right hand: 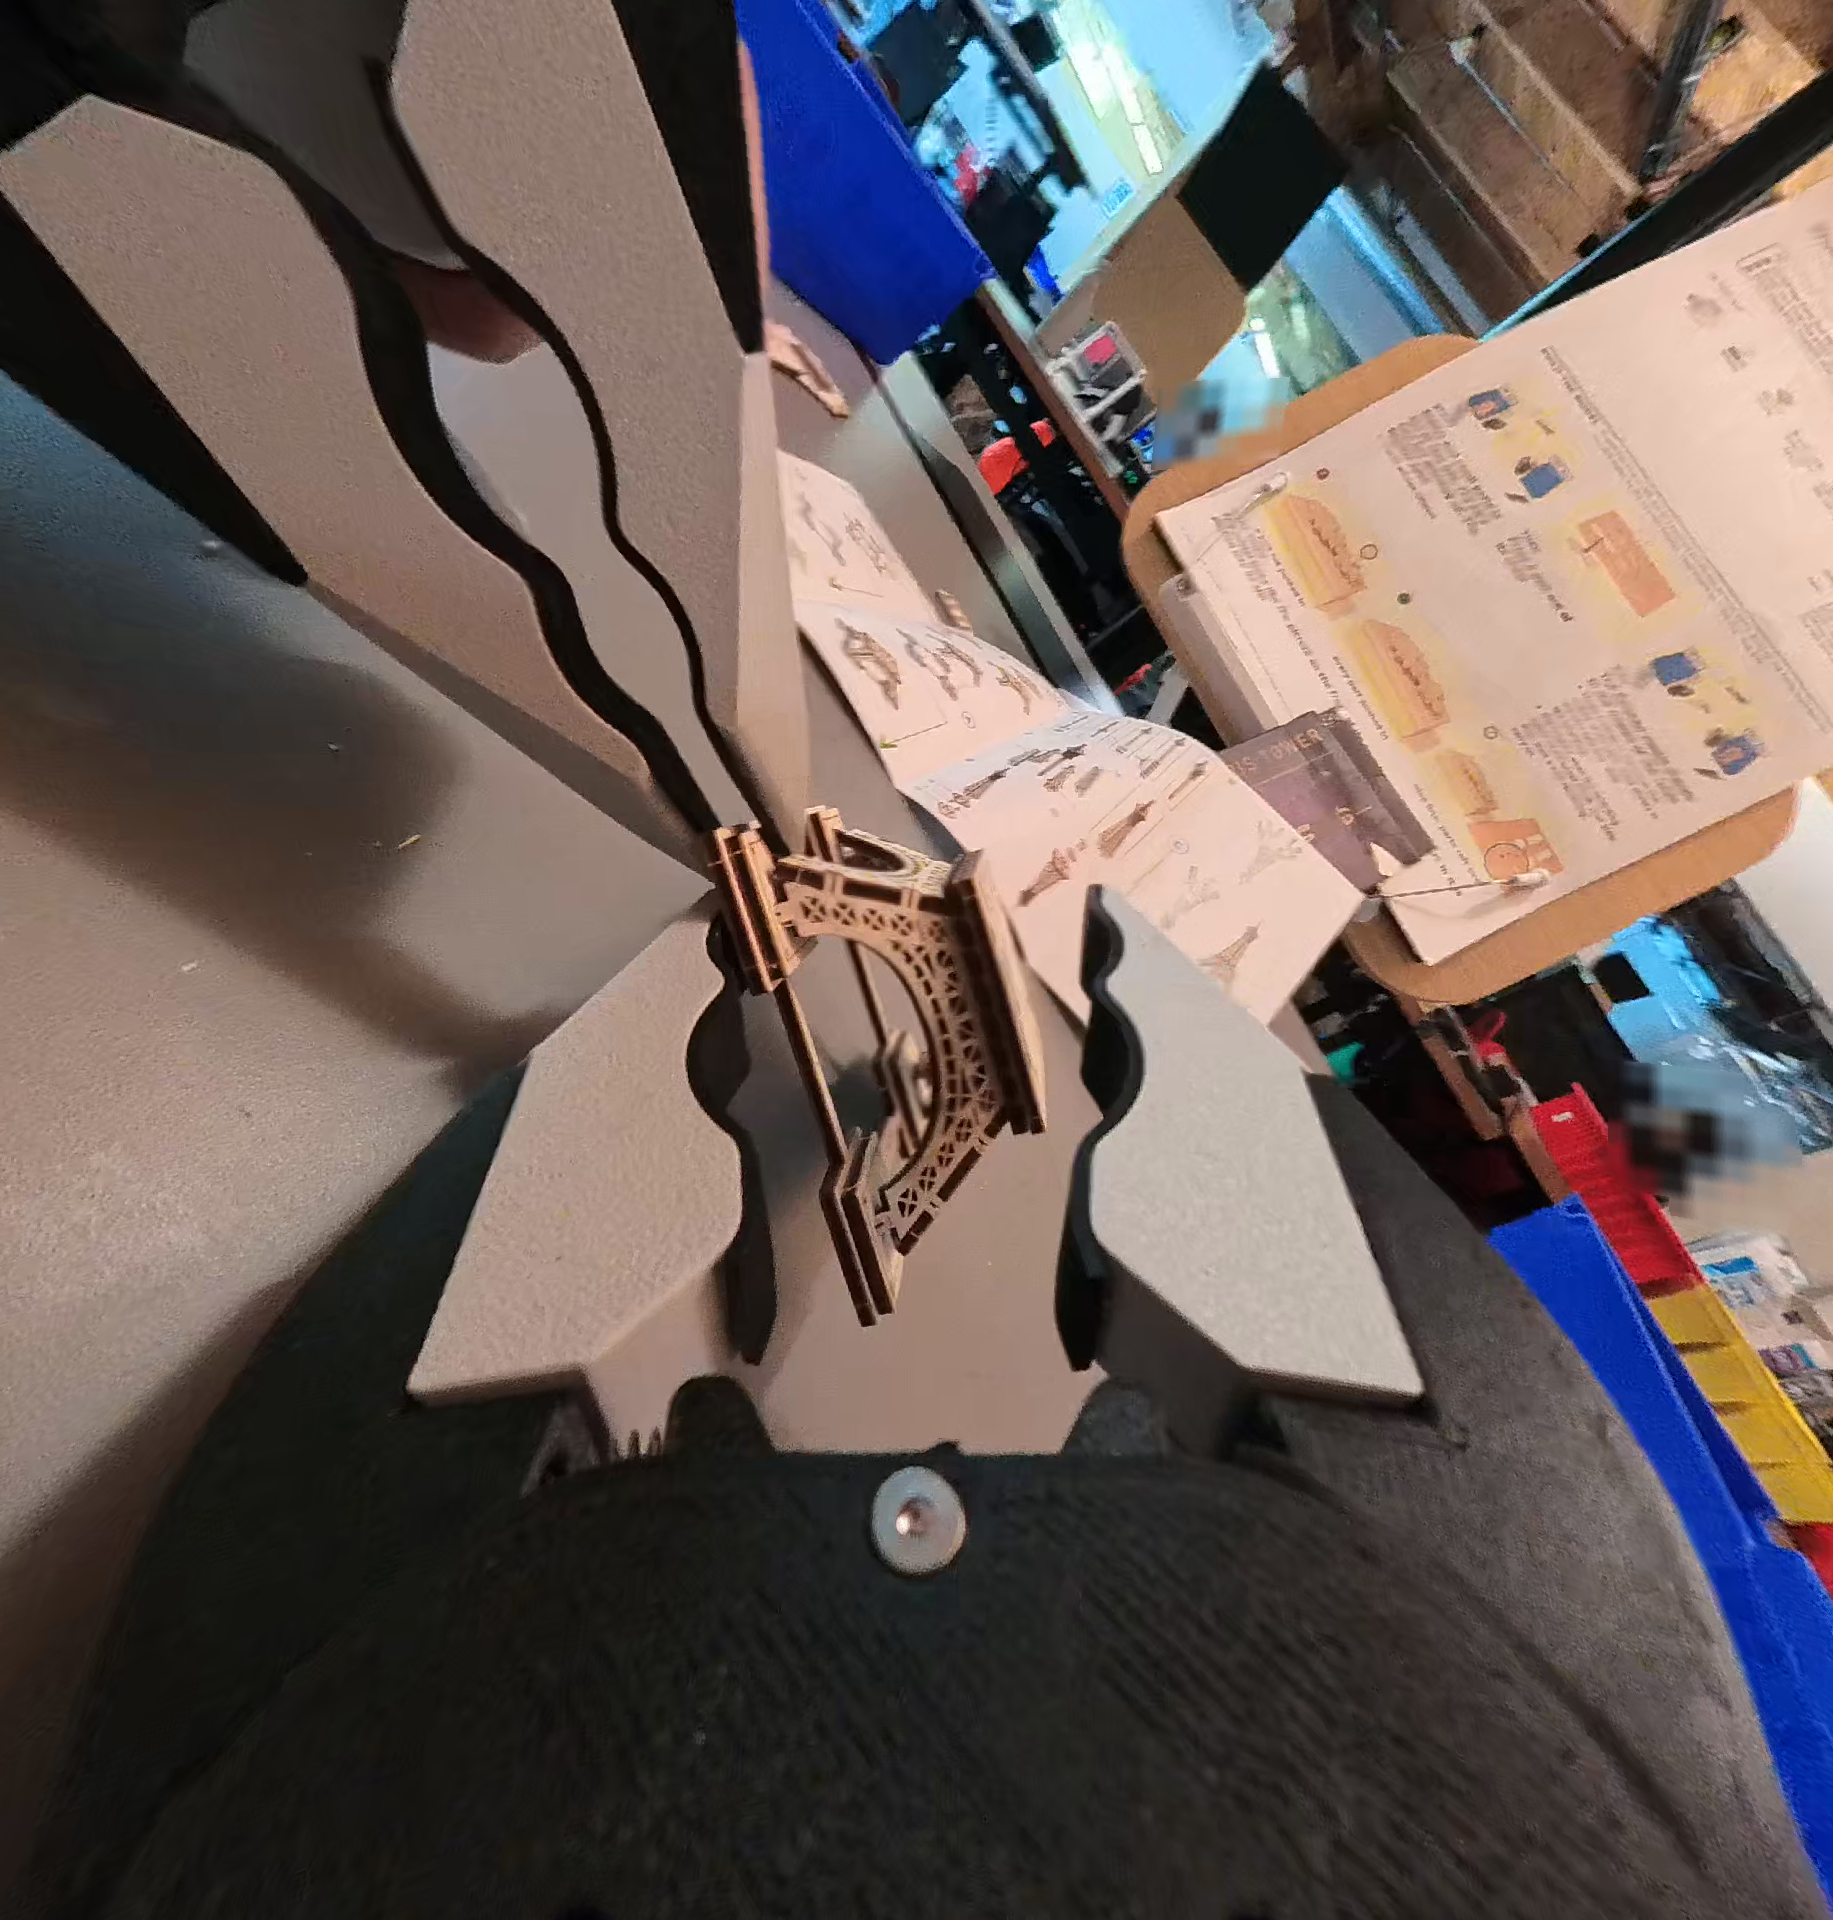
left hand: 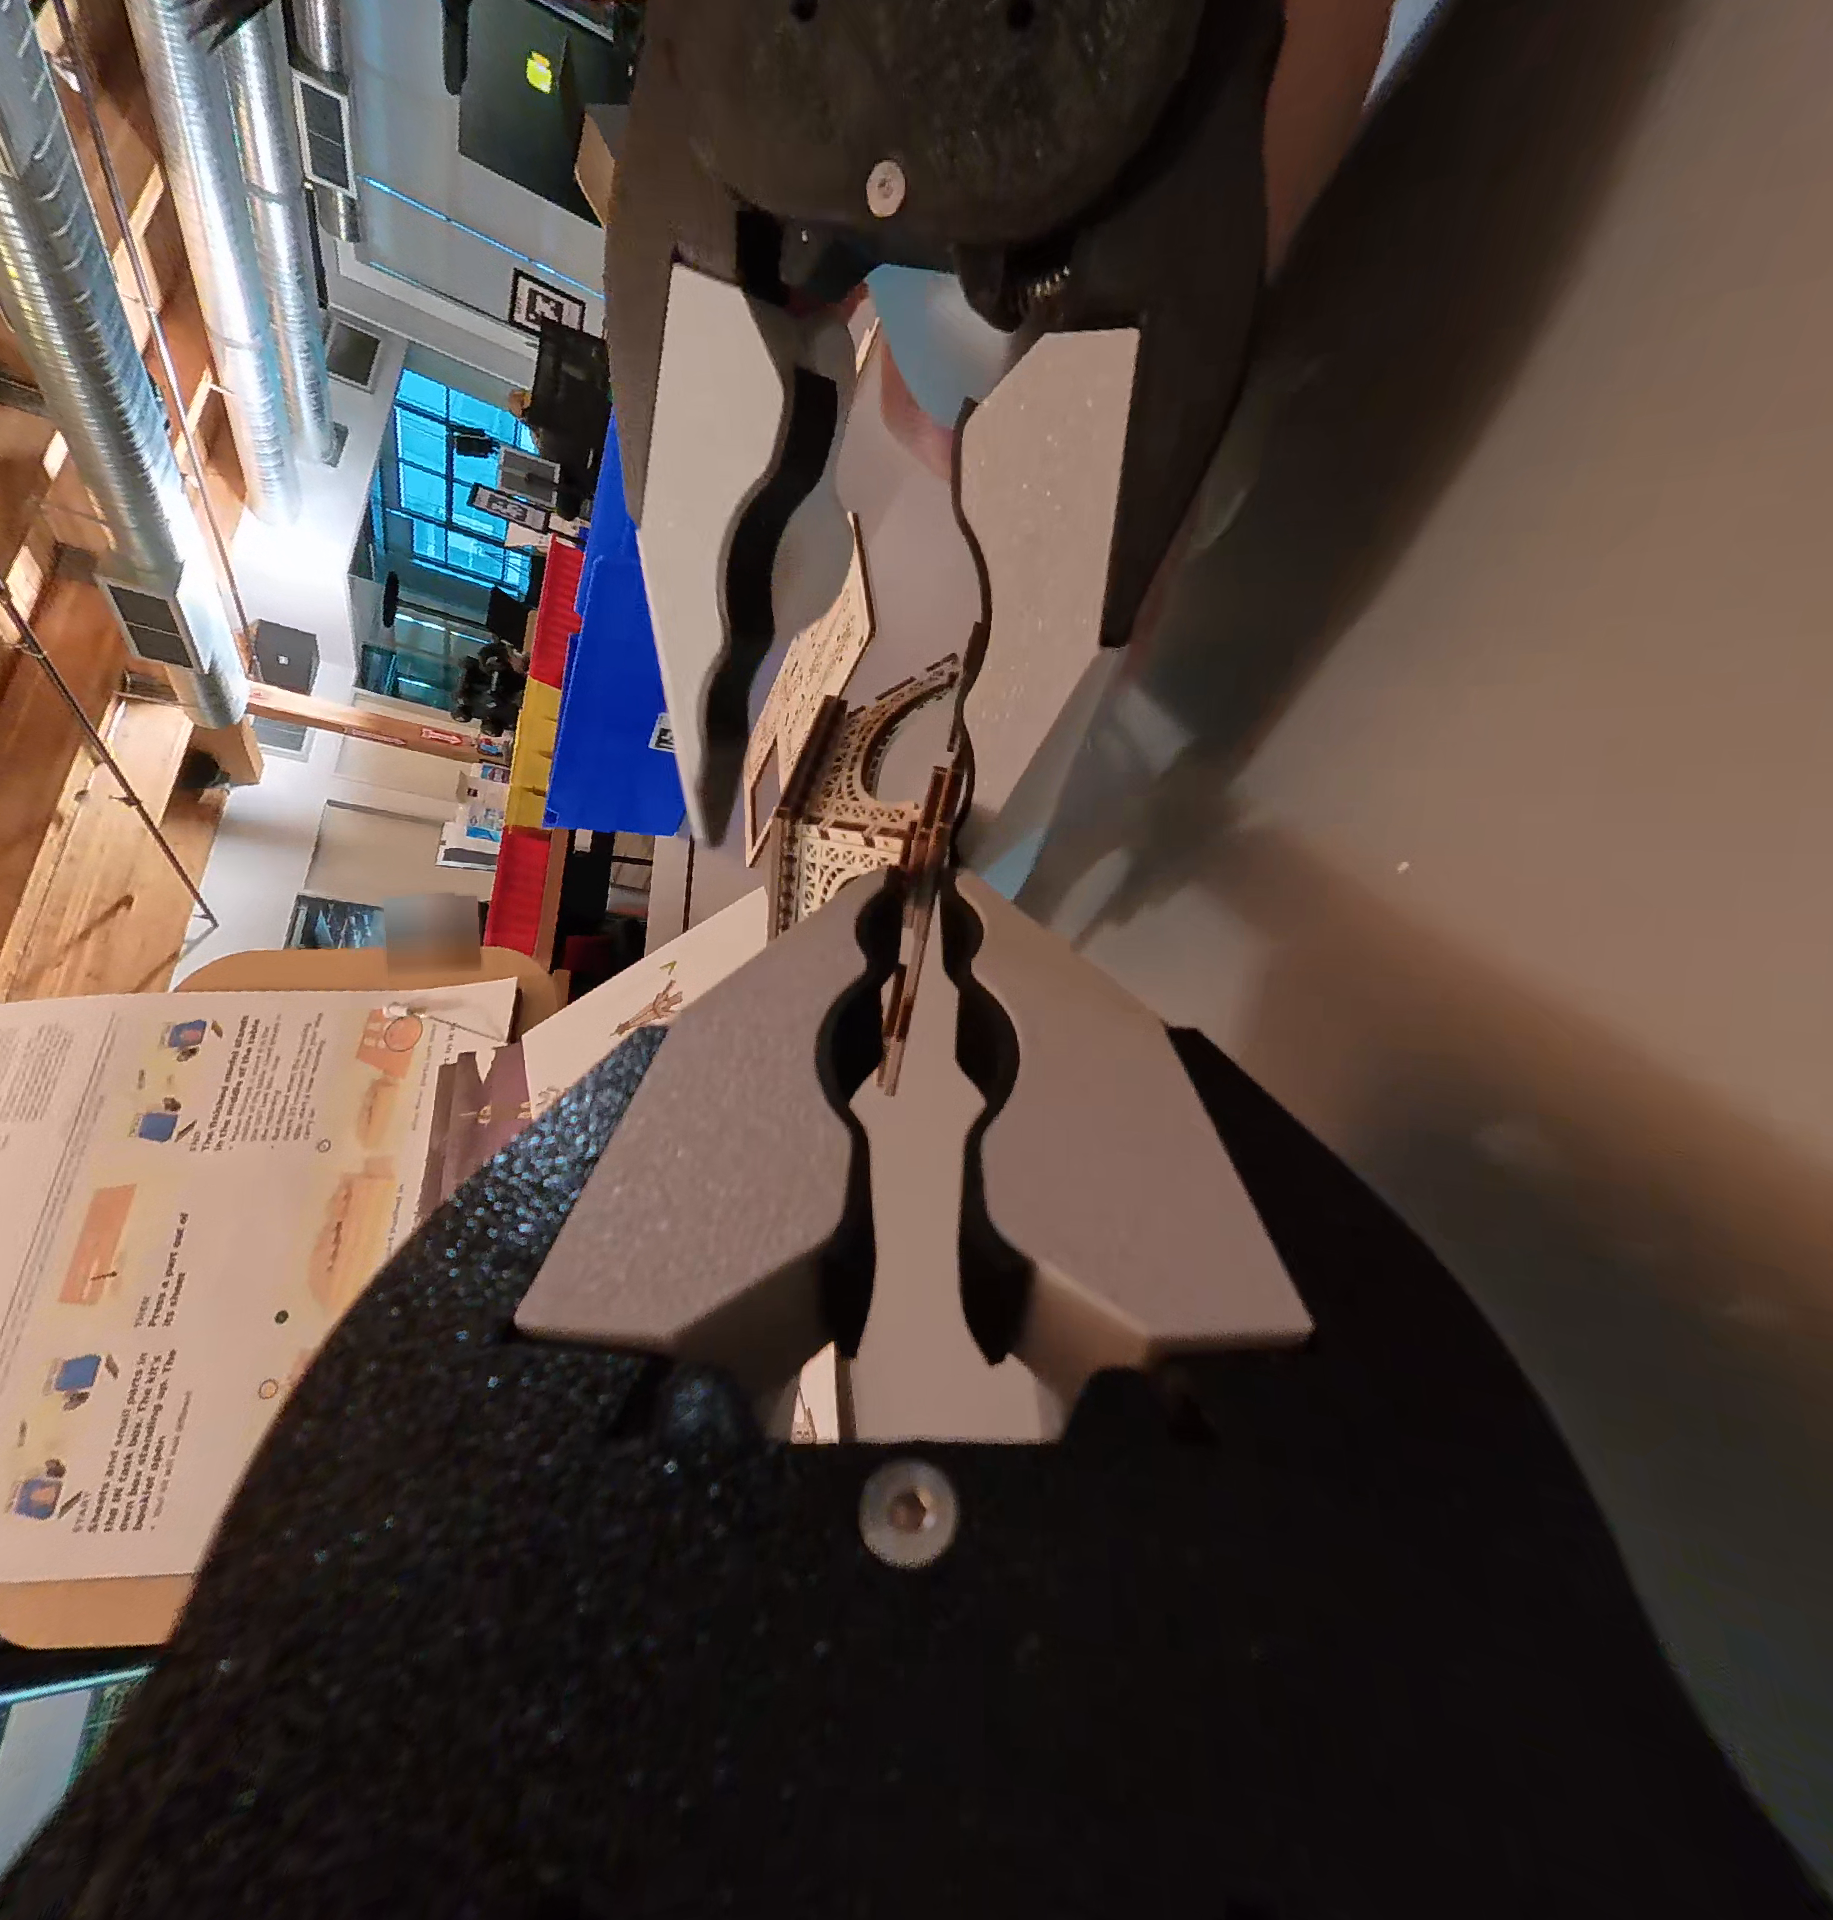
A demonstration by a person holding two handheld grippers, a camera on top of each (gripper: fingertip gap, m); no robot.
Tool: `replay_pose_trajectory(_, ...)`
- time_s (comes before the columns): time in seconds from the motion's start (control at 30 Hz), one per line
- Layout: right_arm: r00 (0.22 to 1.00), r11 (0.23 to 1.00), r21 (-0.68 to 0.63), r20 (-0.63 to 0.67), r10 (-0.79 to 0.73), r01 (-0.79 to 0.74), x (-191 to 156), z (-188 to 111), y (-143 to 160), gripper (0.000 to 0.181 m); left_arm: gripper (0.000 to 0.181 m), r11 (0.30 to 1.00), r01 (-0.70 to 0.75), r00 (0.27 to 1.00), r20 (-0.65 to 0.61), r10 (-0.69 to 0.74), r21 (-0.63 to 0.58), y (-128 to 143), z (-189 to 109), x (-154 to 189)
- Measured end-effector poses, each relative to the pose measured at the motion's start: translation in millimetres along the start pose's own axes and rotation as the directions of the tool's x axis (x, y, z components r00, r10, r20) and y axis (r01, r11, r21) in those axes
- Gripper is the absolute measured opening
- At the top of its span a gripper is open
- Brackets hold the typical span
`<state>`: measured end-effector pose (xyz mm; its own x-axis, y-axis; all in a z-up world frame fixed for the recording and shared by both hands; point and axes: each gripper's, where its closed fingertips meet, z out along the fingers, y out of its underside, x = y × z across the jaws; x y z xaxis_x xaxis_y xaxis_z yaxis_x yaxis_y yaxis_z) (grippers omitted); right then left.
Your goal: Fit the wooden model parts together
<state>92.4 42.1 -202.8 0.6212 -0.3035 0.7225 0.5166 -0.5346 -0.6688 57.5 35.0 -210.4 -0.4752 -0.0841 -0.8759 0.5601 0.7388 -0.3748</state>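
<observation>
A wooden lattice model (right hand: 933,997), an arched tower base with layered corner legs, hangs above the grey table (right hand: 164,935). My left gripper (left hand: 922,883) is shut on one thin corner leg, seen edge-on between its fingertips; the arches (left hand: 855,758) show beyond them. In the right wrist view the left gripper (right hand: 725,831) comes in from the upper left, pinching that corner. My right gripper (right hand: 901,909) is open, its fingers on either side of the model, the left fingertip close to the held corner. It enters the left wrist view from above (left hand: 839,826).
A folded diagram booklet (right hand: 995,748) and a dark kit box (right hand: 1327,790) lie behind the model. An instruction sheet on a cardboard board (right hand: 1566,623) stands to the right. A flat wooden parts sheet (left hand: 818,665) lies on the table. Blue, red and yellow bins (right hand: 1722,1403) line the table's edge. The tips of both grippers are at nearly the same place.
</observation>
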Motion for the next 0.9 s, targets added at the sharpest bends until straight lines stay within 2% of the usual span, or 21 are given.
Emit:
replay_pose_trajectory(0.1,0.997,1.0,-0.003,0.075,-0.011,0.011,-10,1,1,0.047,0.004,1.0,-0.017,1.0,-0.016,0.017,-0.008,1,1,2)
replay_pose_trajectory(0.3,0.997,1.0,-0.02,0.082,-0.015,0.017,-11,3,3,0.046,0.004,0.999,-0.029,0.998,-0.049,0.028,-0.026,1,3,3)
replay_pose_trajectory(0.53,0.996,0.997,-0.043,0.061,-0.065,0.068,-11,5,6,0.046,0.004,0.998,0.055,0.996,-0.061,-0.057,-0.027,3,6,4)
replay_pose_trajectory(0.8,0.993,0.994,0.015,0.047,0.106,-0.107,6,0,3,0.044,0.005,0.993,0.092,0.992,0.076,-0.097,0.074,-13,5,-18)
replay_pose_trajectory(0.9,0.992,0.993,0.012,0.048,0.119,-0.12,8,0,4,0.044,0.005,0.998,0.035,0.994,0.105,-0.04,0.053,-16,7,-20)
